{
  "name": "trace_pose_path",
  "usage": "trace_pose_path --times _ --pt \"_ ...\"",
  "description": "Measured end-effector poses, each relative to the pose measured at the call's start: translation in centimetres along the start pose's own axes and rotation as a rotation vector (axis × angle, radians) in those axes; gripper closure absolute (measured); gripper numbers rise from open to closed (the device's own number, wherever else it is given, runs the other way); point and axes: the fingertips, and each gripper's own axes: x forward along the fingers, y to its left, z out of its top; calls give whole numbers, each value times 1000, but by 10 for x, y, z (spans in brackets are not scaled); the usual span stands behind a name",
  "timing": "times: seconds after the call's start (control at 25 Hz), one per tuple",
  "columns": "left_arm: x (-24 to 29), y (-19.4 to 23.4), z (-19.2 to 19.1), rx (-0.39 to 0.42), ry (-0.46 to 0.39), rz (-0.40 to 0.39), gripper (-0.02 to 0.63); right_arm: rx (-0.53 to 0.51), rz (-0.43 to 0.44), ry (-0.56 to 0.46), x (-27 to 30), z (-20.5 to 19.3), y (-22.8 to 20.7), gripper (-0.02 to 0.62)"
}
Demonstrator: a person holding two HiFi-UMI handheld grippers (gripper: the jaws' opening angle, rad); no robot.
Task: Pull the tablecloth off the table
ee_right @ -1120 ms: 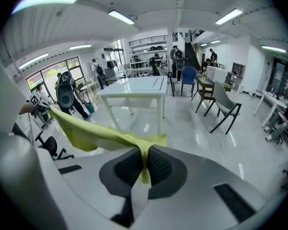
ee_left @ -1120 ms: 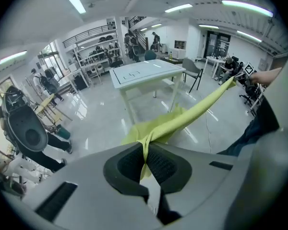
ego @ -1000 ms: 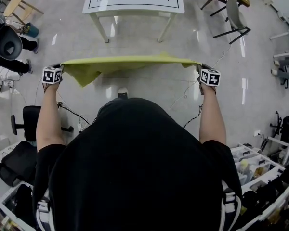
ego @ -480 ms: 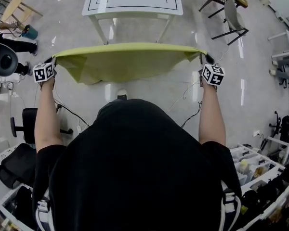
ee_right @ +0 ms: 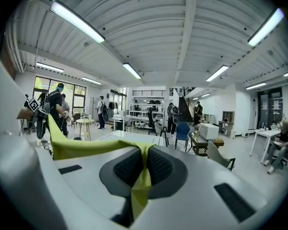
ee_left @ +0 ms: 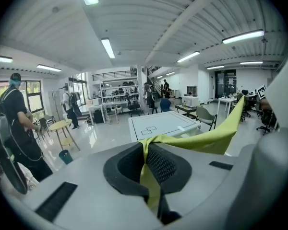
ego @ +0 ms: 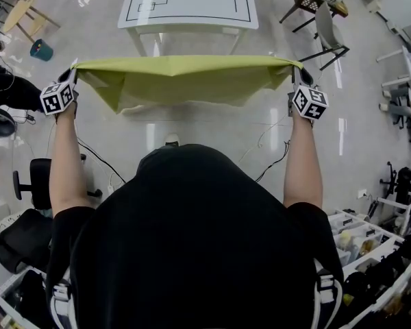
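A yellow-green tablecloth (ego: 185, 79) hangs stretched in the air between my two grippers, clear of the white table (ego: 189, 2) behind it. My left gripper (ego: 71, 75) is shut on the cloth's left corner, which shows pinched between the dark pads in the left gripper view as tablecloth (ee_left: 201, 142). My right gripper (ego: 295, 70) is shut on the right corner, and the right gripper view shows tablecloth (ee_right: 86, 147) running off to the left from its jaws. The table top is bare, marked with black lines.
Chairs (ego: 323, 16) stand at the back right. An office chair (ego: 27, 180) and cables lie on the floor to my left. Bins of parts (ego: 366, 242) sit at my right. Several people stand across the room in the gripper views, near a small round table (ee_left: 61, 126).
Both grippers rose and moved apart with the cloth. The cloth went from a sagging bundle to a taut, spread sheet held higher in front of the table.
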Motion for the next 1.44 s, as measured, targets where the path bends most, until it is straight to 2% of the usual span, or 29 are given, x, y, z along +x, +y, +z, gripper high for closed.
trace_pose_path --times 0.28,0.52,1.44 --pt "-12 -3 47 17 -106 2 583 23 -24 -79 -6 43 -5 577" --pt "-21 3 64 6 -153 15 583 26 -37 -102 -11 58 -9 577" --pt "-16 0 55 -8 -141 13 583 50 -44 -77 -6 45 -18 577"
